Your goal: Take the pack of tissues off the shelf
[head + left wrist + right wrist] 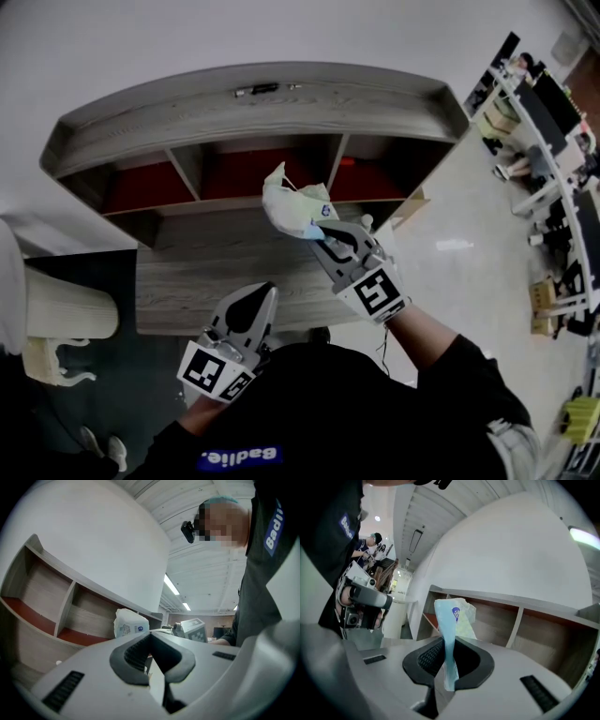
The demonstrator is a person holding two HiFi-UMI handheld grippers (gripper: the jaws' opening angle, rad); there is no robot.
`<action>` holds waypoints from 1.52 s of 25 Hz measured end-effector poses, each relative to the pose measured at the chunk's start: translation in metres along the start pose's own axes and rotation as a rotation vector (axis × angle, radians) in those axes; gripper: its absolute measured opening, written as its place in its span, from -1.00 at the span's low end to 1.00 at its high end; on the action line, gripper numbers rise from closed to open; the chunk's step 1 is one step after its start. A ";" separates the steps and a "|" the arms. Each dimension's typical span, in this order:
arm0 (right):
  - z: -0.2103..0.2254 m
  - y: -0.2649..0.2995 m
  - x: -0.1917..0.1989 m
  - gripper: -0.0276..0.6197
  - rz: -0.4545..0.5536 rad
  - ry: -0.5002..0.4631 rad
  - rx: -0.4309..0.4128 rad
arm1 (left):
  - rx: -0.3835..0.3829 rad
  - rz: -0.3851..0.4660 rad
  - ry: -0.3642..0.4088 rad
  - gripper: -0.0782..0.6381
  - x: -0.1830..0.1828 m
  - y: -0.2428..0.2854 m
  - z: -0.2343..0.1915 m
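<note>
Presently, item one: right gripper, jaws nearly together, pinching the thin blue edge of the wrapper of the pack of tissues; pack white and crumpled, standing up from the jaws, held in the air in front of the wooden shelf; shelf compartments red-floored. Item two: left gripper, lower and nearer the person's body; jaws closed together, nothing between them.
</note>
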State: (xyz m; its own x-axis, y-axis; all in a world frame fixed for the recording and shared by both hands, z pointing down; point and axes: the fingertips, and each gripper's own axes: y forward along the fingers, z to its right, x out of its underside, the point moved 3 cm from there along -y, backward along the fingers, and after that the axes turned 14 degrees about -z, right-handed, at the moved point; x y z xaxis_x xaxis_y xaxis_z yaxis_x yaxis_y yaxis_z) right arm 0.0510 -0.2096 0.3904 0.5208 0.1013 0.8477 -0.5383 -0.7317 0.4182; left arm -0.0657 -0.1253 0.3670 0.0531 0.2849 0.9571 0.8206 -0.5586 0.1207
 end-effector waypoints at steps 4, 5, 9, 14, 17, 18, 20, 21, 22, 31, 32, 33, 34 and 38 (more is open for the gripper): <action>-0.009 -0.011 -0.002 -0.73 0.050 0.072 -0.035 | 0.006 -0.004 0.005 -0.78 0.000 -0.001 0.001; -0.011 -0.013 -0.003 -0.73 0.063 0.084 -0.043 | 0.007 -0.004 0.007 -0.78 0.000 -0.001 0.001; -0.017 -0.019 -0.004 -0.73 0.103 0.125 -0.073 | 0.012 -0.008 0.008 -0.78 0.000 0.000 0.003; -0.020 -0.023 -0.001 -0.73 0.130 0.196 -0.100 | 0.014 -0.010 0.009 -0.78 0.000 -0.001 0.003; -0.024 -0.026 -0.001 -0.73 0.142 0.231 -0.120 | 0.015 -0.009 0.011 -0.78 0.000 -0.001 0.004; -0.026 -0.027 0.000 -0.73 0.145 0.241 -0.127 | 0.016 -0.009 0.011 -0.78 0.000 -0.001 0.004; -0.030 -0.028 0.001 -0.73 0.150 0.254 -0.140 | 0.017 -0.009 0.011 -0.78 0.000 -0.001 0.005; -0.032 -0.027 0.002 -0.73 0.149 0.259 -0.145 | 0.018 -0.009 0.011 -0.78 0.000 -0.002 0.005; -0.033 -0.027 0.003 -0.73 0.149 0.262 -0.149 | 0.018 -0.009 0.010 -0.78 0.000 -0.002 0.005; -0.033 -0.030 0.005 -0.73 0.159 0.278 -0.152 | 0.024 -0.010 0.010 -0.78 0.002 -0.001 0.006; -0.033 -0.029 0.004 -0.73 0.159 0.276 -0.151 | 0.024 -0.010 0.009 -0.78 0.002 -0.001 0.006; -0.034 -0.029 0.004 -0.73 0.160 0.272 -0.151 | 0.024 -0.011 0.009 -0.78 0.003 -0.001 0.005; -0.034 -0.029 0.003 -0.73 0.160 0.268 -0.151 | 0.025 -0.012 0.008 -0.78 0.003 0.000 0.005; -0.034 -0.027 0.001 -0.73 0.164 0.265 -0.152 | 0.028 -0.011 0.008 -0.78 0.003 0.000 0.004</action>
State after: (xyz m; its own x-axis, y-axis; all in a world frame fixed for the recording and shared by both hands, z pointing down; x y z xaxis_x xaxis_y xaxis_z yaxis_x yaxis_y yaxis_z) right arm 0.0435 -0.1666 0.3916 0.2400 0.1766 0.9546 -0.7036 -0.6458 0.2964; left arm -0.0630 -0.1216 0.3685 0.0394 0.2845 0.9579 0.8366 -0.5335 0.1240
